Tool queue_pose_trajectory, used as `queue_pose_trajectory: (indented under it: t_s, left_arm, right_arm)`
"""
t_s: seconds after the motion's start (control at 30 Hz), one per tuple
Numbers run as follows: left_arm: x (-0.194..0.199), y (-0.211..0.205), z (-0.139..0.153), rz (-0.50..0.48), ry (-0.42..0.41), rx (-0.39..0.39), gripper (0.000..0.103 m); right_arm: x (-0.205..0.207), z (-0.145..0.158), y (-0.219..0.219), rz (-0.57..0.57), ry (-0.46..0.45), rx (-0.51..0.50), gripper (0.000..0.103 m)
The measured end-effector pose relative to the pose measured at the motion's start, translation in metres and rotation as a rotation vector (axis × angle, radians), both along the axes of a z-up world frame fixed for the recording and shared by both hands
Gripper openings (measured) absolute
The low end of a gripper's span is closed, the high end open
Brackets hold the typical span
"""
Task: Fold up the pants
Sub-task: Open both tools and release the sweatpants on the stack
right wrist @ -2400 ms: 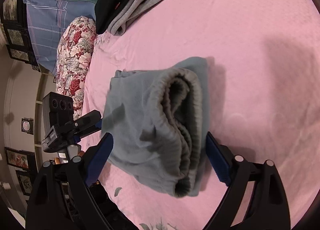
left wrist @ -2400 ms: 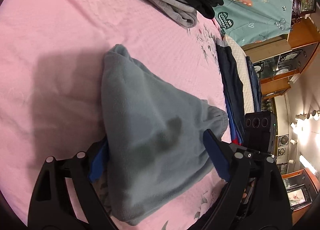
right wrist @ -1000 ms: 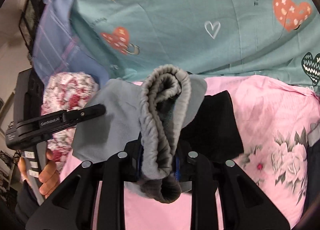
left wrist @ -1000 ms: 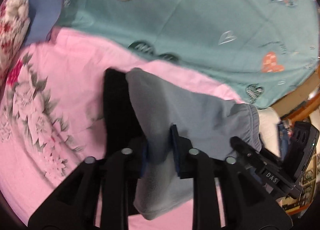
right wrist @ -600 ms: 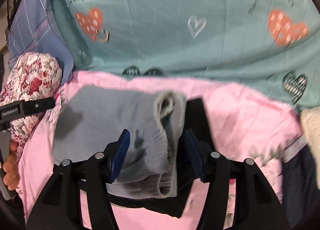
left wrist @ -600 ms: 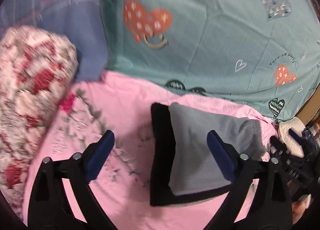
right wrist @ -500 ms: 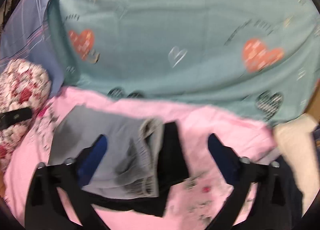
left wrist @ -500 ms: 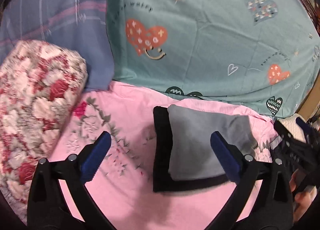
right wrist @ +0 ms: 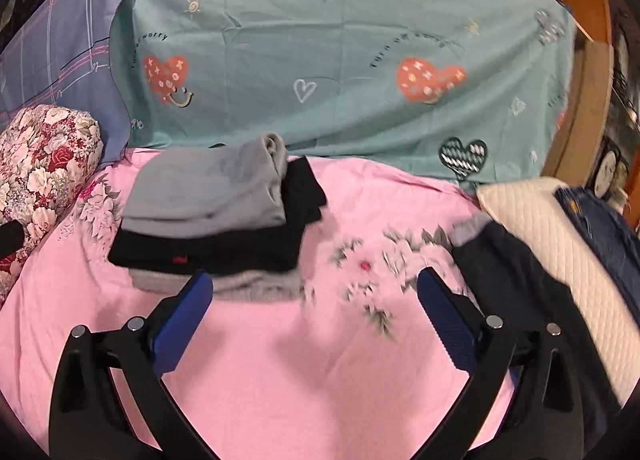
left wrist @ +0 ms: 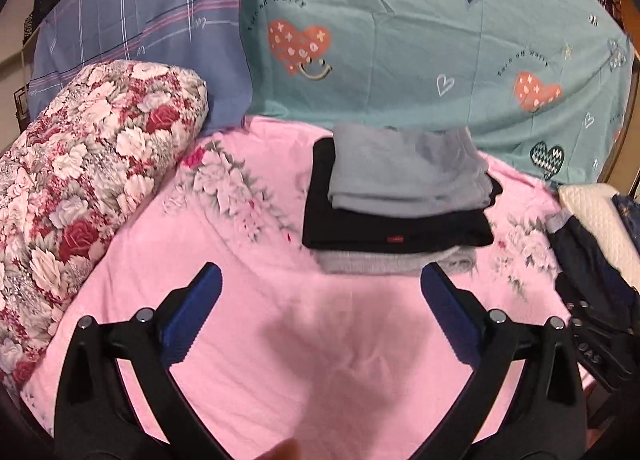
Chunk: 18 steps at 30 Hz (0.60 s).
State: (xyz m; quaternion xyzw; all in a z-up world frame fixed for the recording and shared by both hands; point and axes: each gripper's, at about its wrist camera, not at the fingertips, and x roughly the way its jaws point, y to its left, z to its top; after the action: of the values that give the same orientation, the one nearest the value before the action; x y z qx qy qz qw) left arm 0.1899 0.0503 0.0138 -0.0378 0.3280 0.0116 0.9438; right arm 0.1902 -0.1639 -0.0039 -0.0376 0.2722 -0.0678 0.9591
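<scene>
a: what does your left wrist view give you?

b: your left gripper [left wrist: 320,288] hangs over the pink sheet [left wrist: 248,340] with its blue fingers [left wrist: 192,316] spread wide and nothing between them. the folded grey pants [left wrist: 404,175] lie ahead of you, on top of a folded black garment [left wrist: 392,227], which sits on a lighter grey one [left wrist: 392,262]. the pile is near the teal heart-print cover [left wrist: 400,39], with a floral bolster [left wrist: 80,179] well off to the left

a: and your right wrist view?

b: your right gripper [right wrist: 316,292] is also wide apart and holds nothing. the grey pants [right wrist: 212,191] top the same pile, ahead and to the left, the left fingertip [right wrist: 184,316] just overlapping the pile's lowest layer in the picture. dark navy clothes [right wrist: 516,272] and a cream quilted piece [right wrist: 560,244] lie at the right edge of the sheet
</scene>
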Motion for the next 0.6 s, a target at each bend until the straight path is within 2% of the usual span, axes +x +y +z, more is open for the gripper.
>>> queue_pose_trajectory:
  t_s: [0.13, 0.27, 0.43, 0.6]
  left_arm:
    - [0.013, -0.012, -0.029, -0.002, 0.043, 0.024, 0.101]
    - [0.019, -0.011, -0.048, 0.007, 0.043, 0.035, 0.101]
    - [0.025, -0.008, -0.065, -0.008, 0.078, 0.033, 0.101]
    - [0.024, -0.002, -0.069, 0.001, 0.083, 0.014, 0.101]
  right_arm:
    - [-0.015, -0.024, -0.02, -0.047, 0.015, 0.07, 0.102]
    - [-0.012, -0.035, -0.035, -0.075, 0.046, 0.146, 0.102]
    - [-0.018, -0.038, -0.029, -0.126, 0.013, 0.063, 0.102]
    - [-0.02, -0.042, -0.018, -0.079, 0.03, 0.066, 0.102]
